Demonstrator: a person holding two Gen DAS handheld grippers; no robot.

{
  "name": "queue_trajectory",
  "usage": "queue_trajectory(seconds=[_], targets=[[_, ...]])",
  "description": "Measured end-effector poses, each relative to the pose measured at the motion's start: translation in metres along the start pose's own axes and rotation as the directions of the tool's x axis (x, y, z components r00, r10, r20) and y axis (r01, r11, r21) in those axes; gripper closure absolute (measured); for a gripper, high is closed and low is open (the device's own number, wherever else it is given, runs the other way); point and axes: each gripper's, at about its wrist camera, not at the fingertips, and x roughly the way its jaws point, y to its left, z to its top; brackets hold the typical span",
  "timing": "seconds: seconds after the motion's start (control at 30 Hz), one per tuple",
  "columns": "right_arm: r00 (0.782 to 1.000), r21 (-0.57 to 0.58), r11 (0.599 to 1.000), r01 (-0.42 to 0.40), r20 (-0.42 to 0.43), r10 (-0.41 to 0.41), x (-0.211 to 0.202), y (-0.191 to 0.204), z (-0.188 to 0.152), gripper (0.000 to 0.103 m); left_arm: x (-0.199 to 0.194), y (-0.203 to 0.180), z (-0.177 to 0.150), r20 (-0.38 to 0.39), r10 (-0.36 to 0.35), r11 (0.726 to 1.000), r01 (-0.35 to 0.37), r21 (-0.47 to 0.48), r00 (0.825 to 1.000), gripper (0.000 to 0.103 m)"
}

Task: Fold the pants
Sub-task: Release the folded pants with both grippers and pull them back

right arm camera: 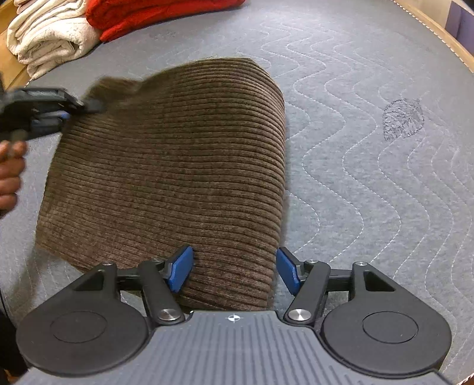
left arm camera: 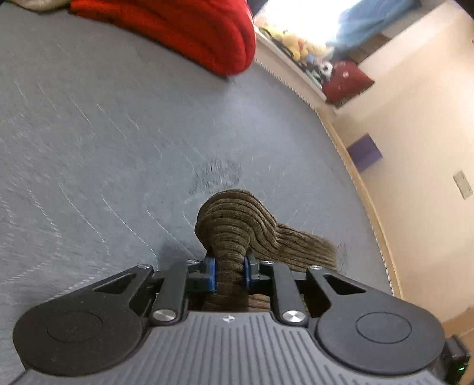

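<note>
The brown ribbed corduroy pants (right arm camera: pixel 166 177) lie already doubled into a thick rectangular pad on the grey quilted mattress (right arm camera: pixel 370 192), with one far corner lifted off it; the left gripper (left arm camera: pixel 230 271) is clamped on that corner, its blue pads squeezing a bunched tongue of cloth that bulges out past them; the right gripper (right arm camera: pixel 234 271) hovers over the near edge with its blue pads spread wide on either side of the fabric, pressing on nothing.

The main risk, as I judge it, is in that one-sided hold; with only a corner pinched, pulling it across could drag the upper layers askew and leave the fold crooked, or slide the whole pad over the smooth quilting, since nothing pins the near edge; the pinch is also narrow, so the plush cloth could slip free if it is tugged hard. The person's hand (right arm camera: pixel 10 174) sits close beside the pad and could nudge it.

The corduroy is soft and heavy, with wide raised cords running across it and rounded, padded folds rather than sharp creases; the mattress cover is flat and matte, stitched in pale wavy lines, with a dark scuffed smudge (right arm camera: pixel 403 118) to one side; at the far edge rest a folded red fleece blanket (right arm camera: pixel 154 14) and a folded cream fleece (right arm camera: pixel 50 38), both well apart from the pants.
</note>
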Motion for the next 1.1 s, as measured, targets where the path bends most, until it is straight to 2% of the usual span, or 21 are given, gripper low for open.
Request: queue_trajectory(seconds=[0.07,0.13,0.2,0.23,0.27,0.3,0.37,0.43,0.5,0.53,0.57,0.67,0.7,0.73,0.77,0.8,0.83,0.9,0.97,1.03,1.1], targets=[[1.0,0.004,1.0,-0.017,0.009,0.017,-0.001,0.002,0.002,0.036,-0.018,0.004,0.0,0.028,0.071,0.997,-0.072,0.015,0.997,0.084],[0.999,-0.002,0.999,-0.038,0.017,0.038,-0.002,0.006,0.003,0.032,-0.024,0.019,-0.002,0.023,0.145,0.989,-0.144,-0.034,0.989,0.084],[0.998,-0.017,0.998,-0.056,0.024,0.056,-0.003,0.012,0.003,0.029,-0.019,0.023,-0.004,-0.01,0.167,0.986,-0.167,-0.007,0.986,0.073],[0.998,-0.026,0.998,-0.054,0.025,0.055,-0.003,0.015,0.003,0.03,-0.016,0.02,-0.004,-0.028,0.202,0.979,-0.201,0.04,0.979,0.06],[0.999,-0.04,0.999,-0.034,0.023,0.035,-0.002,0.018,0.002,0.03,-0.018,0.016,-0.004,-0.022,0.258,0.964,-0.256,0.071,0.966,0.056],[1.0,-0.054,0.998,-0.011,0.017,0.012,0.001,0.02,0.001,0.03,-0.024,0.009,-0.004,0.013,0.335,0.937,-0.335,0.1,0.942,0.056],[1.0,-0.039,0.999,-0.005,0.005,0.005,0.004,0.018,0.001,0.03,-0.042,-0.003,-0.004,0.052,0.395,0.911,-0.399,0.108,0.917,0.053],[1.0,-0.024,1.0,-0.007,0.0,0.007,0.005,0.017,0.001,0.03,-0.056,-0.016,-0.003,0.013,0.378,0.919,-0.376,0.115,0.926,0.053],[1.0,-0.033,0.999,-0.002,0.002,0.002,0.005,0.018,0.001,0.035,-0.075,-0.04,-0.011,-0.017,0.337,0.924,-0.327,0.196,0.941,0.053],[1.0,-0.042,0.999,-0.005,0.003,0.005,0.004,0.02,0.001,0.041,-0.079,-0.053,-0.014,-0.026,0.334,0.914,-0.317,0.255,0.942,0.053],[1.0,-0.049,0.999,-0.014,0.004,0.014,0.004,0.025,0.0,0.054,-0.085,-0.067,-0.024,-0.031,0.336,0.893,-0.308,0.328,0.941,0.055],[1.0,-0.106,0.994,0.003,0.016,-0.001,0.004,0.036,-0.004,0.059,-0.092,-0.084,-0.061,-0.011,0.344,0.838,-0.302,0.454,0.939,0.064],[1.0,-0.125,0.992,0.015,0.018,-0.013,0.005,0.039,-0.004,0.06,-0.087,-0.081,-0.076,-0.011,0.349,0.826,-0.303,0.475,0.937,0.065],[1.0,-0.136,0.99,0.025,0.021,-0.023,0.006,0.041,-0.006,0.06,-0.079,-0.07,-0.093,-0.036,0.35,0.827,-0.291,0.481,0.936,0.066],[0.999,-0.141,0.989,0.033,0.024,-0.03,0.007,0.042,-0.007,0.06,-0.06,-0.053,-0.109,-0.111,0.384,0.828,-0.289,0.481,0.917,0.066],[0.999,-0.148,0.988,0.04,0.028,-0.037,0.008,0.043,-0.009,0.059,-0.037,-0.037,-0.123,-0.211,0.467,0.814,-0.324,0.482,0.859,0.065],[0.999,-0.153,0.987,0.046,0.031,-0.042,0.008,0.044,-0.009,0.059,-0.028,-0.029,-0.128,-0.25,0.491,0.817,-0.34,0.466,0.835,0.065],[0.999,-0.162,0.986,0.048,0.034,-0.043,0.01,0.045,-0.012,0.057,-0.031,-0.036,-0.124,-0.22,0.487,0.808,-0.341,0.48,0.845,0.065],[0.997,-0.162,0.985,0.065,0.058,-0.056,0.007,0.046,-0.014,0.056,-0.049,-0.042,-0.119,-0.155,0.45,0.811,-0.329,0.484,0.88,0.055],[0.995,-0.141,0.988,0.062,0.082,-0.05,0.0,0.046,-0.015,0.056,-0.066,-0.043,-0.117,-0.117,0.437,0.822,-0.342,0.455,0.892,0.047],[0.992,-0.119,0.991,0.064,0.115,-0.051,-0.011,0.045,-0.016,0.054,-0.078,-0.046,-0.116,-0.071,0.432,0.82,-0.358,0.447,0.899,0.04]])
